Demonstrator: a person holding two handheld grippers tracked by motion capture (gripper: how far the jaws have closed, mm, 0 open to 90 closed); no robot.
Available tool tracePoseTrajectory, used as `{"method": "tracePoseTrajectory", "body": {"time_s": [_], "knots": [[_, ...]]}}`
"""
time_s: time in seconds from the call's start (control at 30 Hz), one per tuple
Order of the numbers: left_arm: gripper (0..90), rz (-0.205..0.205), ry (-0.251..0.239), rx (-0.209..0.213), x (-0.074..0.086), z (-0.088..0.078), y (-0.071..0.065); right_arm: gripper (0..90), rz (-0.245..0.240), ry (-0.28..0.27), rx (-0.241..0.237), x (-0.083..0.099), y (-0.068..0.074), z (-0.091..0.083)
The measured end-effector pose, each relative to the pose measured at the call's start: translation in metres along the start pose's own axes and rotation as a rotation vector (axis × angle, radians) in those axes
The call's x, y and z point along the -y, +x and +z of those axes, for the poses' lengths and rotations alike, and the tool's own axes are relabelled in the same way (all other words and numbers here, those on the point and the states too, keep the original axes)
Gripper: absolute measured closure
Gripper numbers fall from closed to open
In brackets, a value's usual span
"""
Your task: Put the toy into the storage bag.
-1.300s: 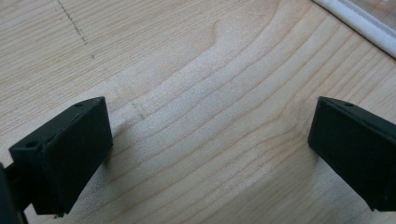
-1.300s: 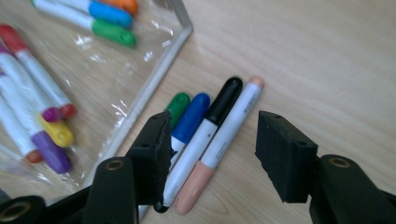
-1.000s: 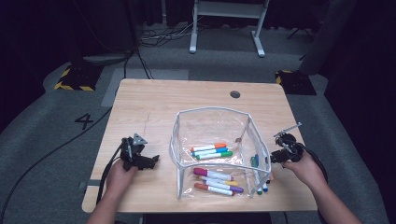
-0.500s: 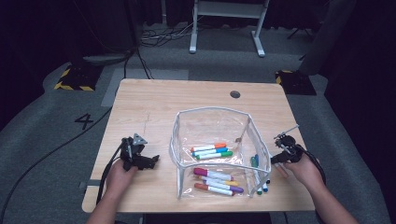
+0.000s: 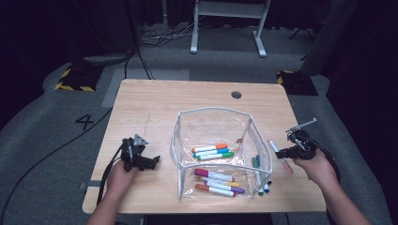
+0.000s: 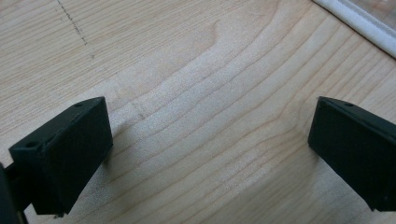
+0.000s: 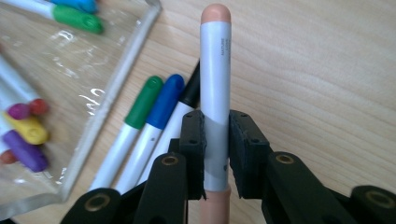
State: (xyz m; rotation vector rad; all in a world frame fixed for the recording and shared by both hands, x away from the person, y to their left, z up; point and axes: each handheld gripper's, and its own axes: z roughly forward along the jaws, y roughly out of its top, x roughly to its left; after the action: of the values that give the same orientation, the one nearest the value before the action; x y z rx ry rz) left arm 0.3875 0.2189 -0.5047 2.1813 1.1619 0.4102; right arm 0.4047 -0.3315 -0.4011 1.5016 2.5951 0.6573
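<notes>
A clear plastic pouch (image 5: 213,123) stands open in the middle of the wooden table (image 5: 187,101), with several coloured markers (image 5: 213,151) lying inside. My right gripper (image 5: 281,153) (image 7: 215,135) is to its right, shut on a white marker with peach ends (image 7: 215,70) (image 5: 286,166), held a little above the table. Green, blue and black markers (image 7: 154,112) lie on the wood just outside the pouch's edge. My left gripper (image 5: 152,161) (image 6: 205,149) rests low over bare wood left of the pouch, its jaws wide apart with nothing between them.
The pouch's white rim (image 6: 355,21) crosses the top right corner of the left gripper view. A round cable hole (image 5: 236,94) sits near the table's far edge. Beyond the table are a white stand's legs (image 5: 227,28) and floor cables.
My right gripper's jaws have closed on the peach-ended marker and lifted it slightly off the table. The left hand has stayed put.
</notes>
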Motion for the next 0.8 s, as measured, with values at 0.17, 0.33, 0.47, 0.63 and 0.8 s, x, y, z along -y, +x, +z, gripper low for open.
{"method": "tracePoseTrajectory", "body": {"time_s": [0.17,0.33,0.47,0.63,0.8], "knots": [[0.0,-0.006,-0.001,0.001,0.0,0.0,0.0,76.1,-0.027,-0.056,-0.028,-0.002,0.008,-0.027],[0.0,-0.004,-0.001,0.001,0.0,0.0,0.0,76.1,-0.059,-0.107,-0.041,-0.005,0.017,-0.052],[0.0,-0.005,-0.001,0.001,0.0,0.0,0.0,76.1,-0.096,-0.134,-0.053,-0.008,0.026,-0.069],[0.0,-0.009,-0.003,0.001,0.0,0.0,-0.001,76.1,-0.141,-0.159,-0.069,-0.014,0.039,-0.088],[0.0,-0.013,-0.005,0.0,0.001,0.0,-0.001,76.1,-0.185,-0.172,-0.088,-0.021,0.053,-0.101]]}}
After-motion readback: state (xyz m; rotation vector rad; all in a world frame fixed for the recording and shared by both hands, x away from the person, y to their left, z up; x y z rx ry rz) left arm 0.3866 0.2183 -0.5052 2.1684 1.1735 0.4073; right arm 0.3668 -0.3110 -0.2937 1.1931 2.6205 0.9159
